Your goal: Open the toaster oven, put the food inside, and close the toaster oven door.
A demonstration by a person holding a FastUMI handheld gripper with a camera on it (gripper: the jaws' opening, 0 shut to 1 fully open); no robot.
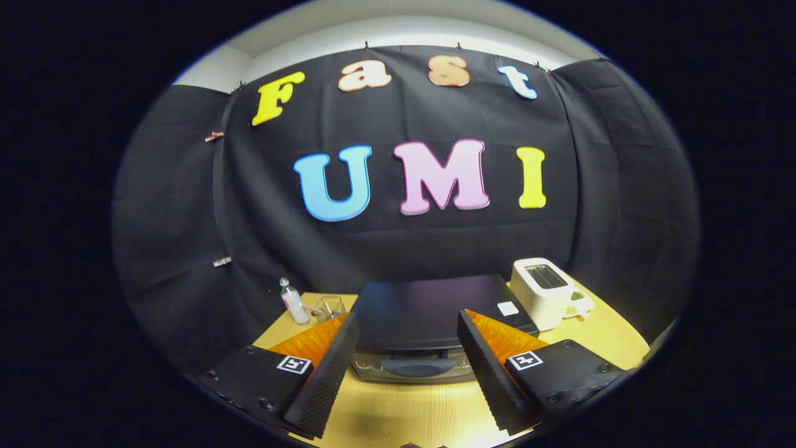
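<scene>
Hovering above the wooden table (404, 414), gripper (407, 373) spread wide and holding nothing, likely so that the fingers can straddle the oven front. Facing the toaster oven (435, 311), which sits just ahead, its dark top between the fingers and its door handle (418, 367) low at the front. Door appears closed; inside cannot be seen, so food may be within or elsewhere. Beyond, a white toaster (542, 291) to the right, a small bottle (293, 303) and a glass (329, 307) to the left.

Toaster oven (429, 314): black top, grey front, door closed, handle facing forward; stands on the wooden table, just ahead of the fingers.
</scene>
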